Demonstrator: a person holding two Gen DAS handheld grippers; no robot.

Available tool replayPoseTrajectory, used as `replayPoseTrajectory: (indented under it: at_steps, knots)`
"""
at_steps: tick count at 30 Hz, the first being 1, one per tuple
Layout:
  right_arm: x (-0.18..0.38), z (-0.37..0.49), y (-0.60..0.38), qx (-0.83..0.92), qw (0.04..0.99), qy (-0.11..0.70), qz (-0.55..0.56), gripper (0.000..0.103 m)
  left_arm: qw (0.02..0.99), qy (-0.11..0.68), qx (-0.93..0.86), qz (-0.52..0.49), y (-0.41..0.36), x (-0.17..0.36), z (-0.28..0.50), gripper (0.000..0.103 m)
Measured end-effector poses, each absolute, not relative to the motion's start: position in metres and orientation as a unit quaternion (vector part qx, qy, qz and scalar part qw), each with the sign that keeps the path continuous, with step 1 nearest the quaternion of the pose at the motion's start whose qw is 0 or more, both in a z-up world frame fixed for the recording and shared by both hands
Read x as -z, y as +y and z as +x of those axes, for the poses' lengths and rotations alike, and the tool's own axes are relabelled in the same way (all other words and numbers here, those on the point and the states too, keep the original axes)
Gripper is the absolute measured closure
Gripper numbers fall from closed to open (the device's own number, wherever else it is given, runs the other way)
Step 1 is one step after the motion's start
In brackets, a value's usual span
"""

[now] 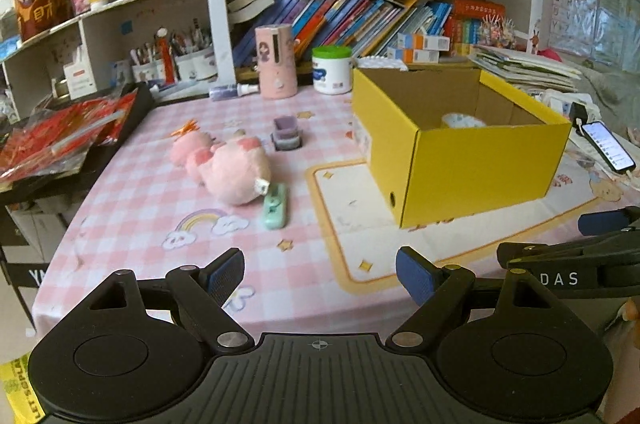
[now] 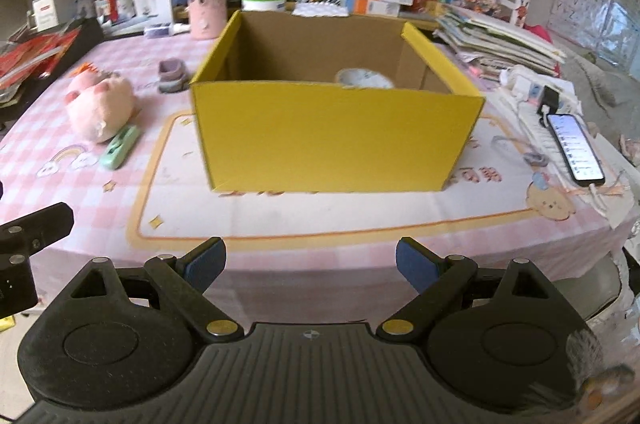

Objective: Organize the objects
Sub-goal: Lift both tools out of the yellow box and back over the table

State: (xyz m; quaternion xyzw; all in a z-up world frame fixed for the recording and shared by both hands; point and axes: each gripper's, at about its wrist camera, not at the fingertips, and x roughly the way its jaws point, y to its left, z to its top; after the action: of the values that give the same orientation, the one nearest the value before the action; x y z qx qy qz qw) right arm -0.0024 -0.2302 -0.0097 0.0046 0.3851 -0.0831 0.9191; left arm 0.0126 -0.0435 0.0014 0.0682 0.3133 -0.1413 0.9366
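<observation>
A yellow cardboard box (image 1: 476, 160) stands open on the pink checked tablecloth; it also shows in the right wrist view (image 2: 332, 136), with a roll of tape (image 2: 362, 79) inside. A pink plush pig (image 1: 224, 164) lies left of the box, a mint green stapler (image 1: 274, 206) beside it, and a small purple container (image 1: 286, 134) behind. My left gripper (image 1: 320, 278) is open and empty near the table's front edge. My right gripper (image 2: 310, 266) is open and empty in front of the box.
A pink cylinder (image 1: 276, 62) and a white jar with green lid (image 1: 332, 70) stand at the back by bookshelves. A phone (image 2: 576, 148) lies charging at the right by stacked papers (image 2: 496, 36). Red packets on a black tray (image 1: 60, 140) sit left.
</observation>
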Motion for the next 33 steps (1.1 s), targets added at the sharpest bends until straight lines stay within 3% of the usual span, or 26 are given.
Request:
replayPoseTrajectory:
  at_steps: [33]
  knots:
    - [0.011,0.011,-0.115,-0.046,0.916,0.396,-0.033,0.014,0.948,0.316,0.029,0.014,0.068,-0.002,0.0,0.018]
